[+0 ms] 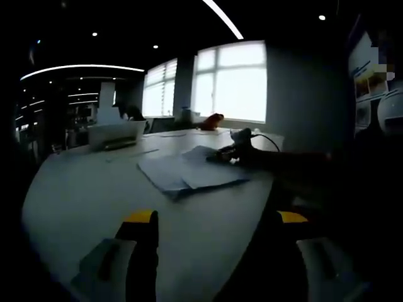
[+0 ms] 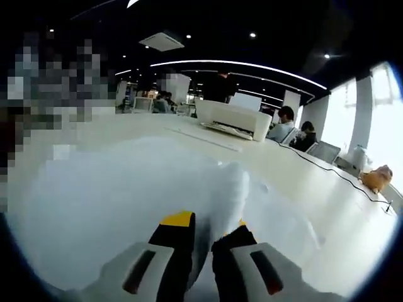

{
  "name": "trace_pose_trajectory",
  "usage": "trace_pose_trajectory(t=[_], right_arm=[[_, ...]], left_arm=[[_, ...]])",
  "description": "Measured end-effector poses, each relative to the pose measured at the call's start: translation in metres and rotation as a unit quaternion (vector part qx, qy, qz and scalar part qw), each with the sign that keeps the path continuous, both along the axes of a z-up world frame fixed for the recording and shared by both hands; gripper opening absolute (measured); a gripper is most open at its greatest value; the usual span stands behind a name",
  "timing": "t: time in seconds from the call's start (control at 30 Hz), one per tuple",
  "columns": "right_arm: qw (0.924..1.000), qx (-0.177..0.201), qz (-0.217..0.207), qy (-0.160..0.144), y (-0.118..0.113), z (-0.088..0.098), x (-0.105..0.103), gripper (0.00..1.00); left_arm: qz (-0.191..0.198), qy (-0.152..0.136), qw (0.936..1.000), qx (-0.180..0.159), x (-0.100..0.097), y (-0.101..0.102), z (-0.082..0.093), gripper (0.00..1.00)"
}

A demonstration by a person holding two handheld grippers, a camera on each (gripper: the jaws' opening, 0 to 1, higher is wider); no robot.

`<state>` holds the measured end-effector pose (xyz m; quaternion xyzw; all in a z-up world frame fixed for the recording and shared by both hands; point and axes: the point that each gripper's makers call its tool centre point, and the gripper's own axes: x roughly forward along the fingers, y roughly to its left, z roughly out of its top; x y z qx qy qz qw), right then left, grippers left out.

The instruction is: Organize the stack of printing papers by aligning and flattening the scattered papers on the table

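Note:
A loose stack of white printing papers (image 1: pixel 189 170) lies skewed on the white table (image 1: pixel 82 195), its sheets fanned out at different angles. My right gripper (image 1: pixel 232 152) reaches in from the right and rests at the stack's far right edge. In the right gripper view, the papers (image 2: pixel 119 201) spread wide under the camera. One sheet's edge (image 2: pixel 227 189) rises between the jaws, and my right gripper (image 2: pixel 203 242) is shut on it. My left gripper (image 1: pixel 214 223) hangs low over the bare table in front of the stack, jaws wide apart, holding nothing.
A white printer (image 1: pixel 116 133) (image 2: pixel 233 119) stands at the table's far side. An orange object (image 1: pixel 213 121) (image 2: pixel 376 178) sits near the windows, and a dark cable (image 2: pixel 327 170) runs along the table. People (image 2: pixel 286 123) sit behind the printer. A dark sleeve (image 1: pixel 296 160) crosses the right side.

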<state>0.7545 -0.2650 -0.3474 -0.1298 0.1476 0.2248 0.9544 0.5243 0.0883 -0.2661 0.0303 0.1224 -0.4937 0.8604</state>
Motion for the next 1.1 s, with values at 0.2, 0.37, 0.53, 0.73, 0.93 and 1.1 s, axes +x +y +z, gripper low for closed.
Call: trace_pose_trajectory(t=[0.2, 0.37, 0.53, 0.73, 0.93, 1.1], right_arm=[[0.9999, -0.01, 0.003, -0.001, 0.003, 0.001, -0.004, 0.01], [0.9998, -0.018, 0.006, -0.005, 0.004, 0.002, -0.007, 0.0], [0.9998, -0.013, 0.007, -0.013, 0.005, 0.006, -0.01, 0.0], [0.9994, 0.01, 0.006, -0.033, 0.005, 0.019, -0.015, 0.0], [0.998, 0.051, 0.005, -0.036, 0.003, 0.033, -0.018, 0.0], [0.9971, 0.062, 0.007, -0.043, 0.003, 0.048, -0.021, 0.0]], left_arm=[[0.002, 0.0, 1.0, -0.001, 0.001, 0.003, 0.0, 0.77], [0.002, 0.001, 1.0, -0.001, 0.0, 0.001, -0.001, 0.77], [0.002, 0.003, 1.0, 0.0, 0.0, 0.001, -0.003, 0.77], [0.003, 0.0, 1.0, -0.002, 0.001, 0.003, 0.0, 0.77], [0.005, -0.001, 1.0, -0.007, 0.002, 0.002, 0.003, 0.77], [0.005, -0.002, 0.9999, -0.01, 0.001, -0.002, 0.002, 0.77]])
